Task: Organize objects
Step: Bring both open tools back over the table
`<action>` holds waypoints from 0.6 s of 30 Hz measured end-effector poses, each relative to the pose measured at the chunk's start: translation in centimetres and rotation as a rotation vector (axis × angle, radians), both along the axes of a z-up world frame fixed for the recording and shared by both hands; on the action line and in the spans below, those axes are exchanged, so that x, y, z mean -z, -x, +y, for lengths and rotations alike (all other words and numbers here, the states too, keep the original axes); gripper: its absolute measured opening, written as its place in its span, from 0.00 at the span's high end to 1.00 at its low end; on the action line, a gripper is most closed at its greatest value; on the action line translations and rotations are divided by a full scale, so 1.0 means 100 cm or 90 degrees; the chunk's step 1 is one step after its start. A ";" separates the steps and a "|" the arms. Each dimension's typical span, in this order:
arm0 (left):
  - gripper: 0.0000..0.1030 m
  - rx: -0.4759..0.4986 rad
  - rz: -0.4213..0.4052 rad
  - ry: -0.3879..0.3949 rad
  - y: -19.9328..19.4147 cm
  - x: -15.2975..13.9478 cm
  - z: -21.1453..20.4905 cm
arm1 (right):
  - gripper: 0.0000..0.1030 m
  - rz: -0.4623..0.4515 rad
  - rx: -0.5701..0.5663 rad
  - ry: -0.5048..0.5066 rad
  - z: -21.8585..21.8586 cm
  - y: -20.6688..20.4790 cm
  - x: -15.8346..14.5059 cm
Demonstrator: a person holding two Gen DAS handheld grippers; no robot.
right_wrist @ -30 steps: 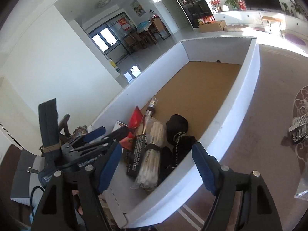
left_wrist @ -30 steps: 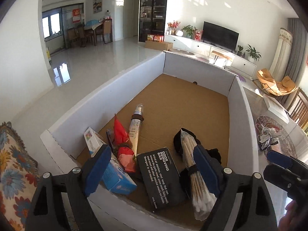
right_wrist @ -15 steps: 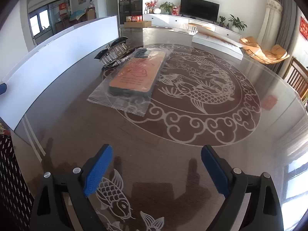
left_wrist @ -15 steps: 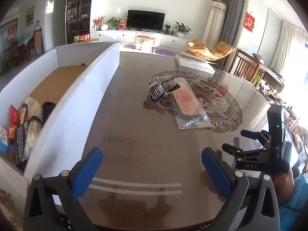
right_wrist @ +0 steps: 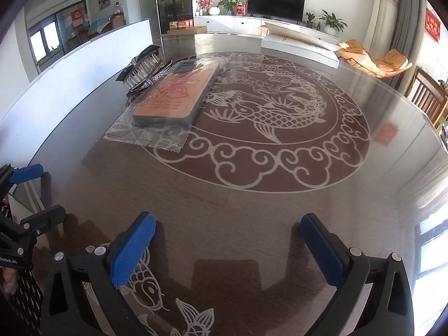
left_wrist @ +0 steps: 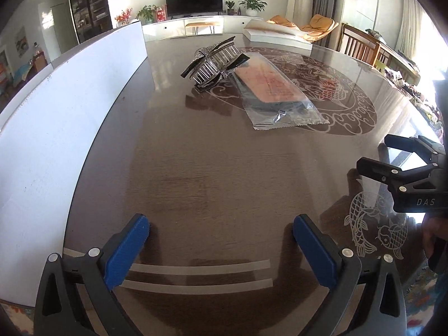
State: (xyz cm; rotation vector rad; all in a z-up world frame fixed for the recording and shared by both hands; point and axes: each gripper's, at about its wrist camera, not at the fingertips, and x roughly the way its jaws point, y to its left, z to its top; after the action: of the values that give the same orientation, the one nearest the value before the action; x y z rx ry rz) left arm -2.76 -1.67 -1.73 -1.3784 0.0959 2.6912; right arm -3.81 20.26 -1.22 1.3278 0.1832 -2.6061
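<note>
A glittery black hair claw (left_wrist: 214,61) (right_wrist: 144,68) lies on the dark glass table (left_wrist: 210,168), touching a pink phone case sealed in a clear bag (left_wrist: 268,84) (right_wrist: 173,98). Both lie well ahead of my grippers. My left gripper (left_wrist: 221,240) hangs open over bare table with nothing between its blue pads. My right gripper (right_wrist: 228,238) is empty too, its jaws still opening over the etched fish pattern. Each gripper shows at the edge of the other's view: the right gripper (left_wrist: 403,162), the left gripper (right_wrist: 25,193).
The white wall of the big cardboard box (left_wrist: 56,112) (right_wrist: 70,67) runs along the table's left side; its contents are hidden. A flat white box (left_wrist: 277,35) (right_wrist: 299,44) sits at the far end. Wooden chairs (right_wrist: 428,98) stand at the right.
Both views have swung from the box's inside, with its packed items, to the open tabletop. Both grippers dropped lower and their jaws spread wider.
</note>
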 end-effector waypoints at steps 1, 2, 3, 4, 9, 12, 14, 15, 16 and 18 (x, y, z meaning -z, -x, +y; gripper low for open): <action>0.00 0.001 0.002 0.000 0.000 0.000 0.000 | 0.00 0.000 0.000 0.000 0.000 0.000 0.000; 0.00 0.002 0.003 0.000 -0.001 0.000 0.000 | 0.00 0.000 0.000 0.000 0.000 0.000 0.000; 0.00 0.002 0.004 0.000 0.000 0.000 0.000 | 0.00 0.000 0.000 0.000 0.000 0.000 0.000; 0.00 0.003 0.005 0.000 0.001 0.000 0.001 | 0.00 0.000 0.000 0.000 0.000 0.000 0.000; 0.00 0.010 0.002 -0.003 0.003 0.000 0.000 | 0.00 0.000 0.000 0.000 0.000 0.000 0.000; 0.00 0.011 -0.020 0.001 0.009 -0.002 -0.001 | 0.00 0.000 0.000 0.000 0.000 0.000 0.000; 0.00 -0.006 -0.041 0.003 0.020 -0.003 -0.004 | 0.00 0.000 0.000 0.000 0.000 0.000 0.000; 0.00 -0.012 -0.046 -0.004 0.026 -0.004 -0.007 | 0.00 0.000 0.000 0.000 0.000 0.000 0.000; 0.00 -0.013 -0.047 -0.019 0.034 -0.005 -0.011 | 0.00 0.001 0.000 -0.001 0.000 0.001 0.000; 0.00 -0.012 -0.040 -0.033 0.052 -0.010 -0.014 | 0.00 0.004 -0.001 -0.005 -0.001 0.000 0.000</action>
State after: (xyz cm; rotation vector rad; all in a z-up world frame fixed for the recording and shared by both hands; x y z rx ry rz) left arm -7.93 -3.05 -0.73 -1.4539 0.0077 2.6436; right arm -3.83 20.15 -1.21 1.3213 0.1959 -2.6125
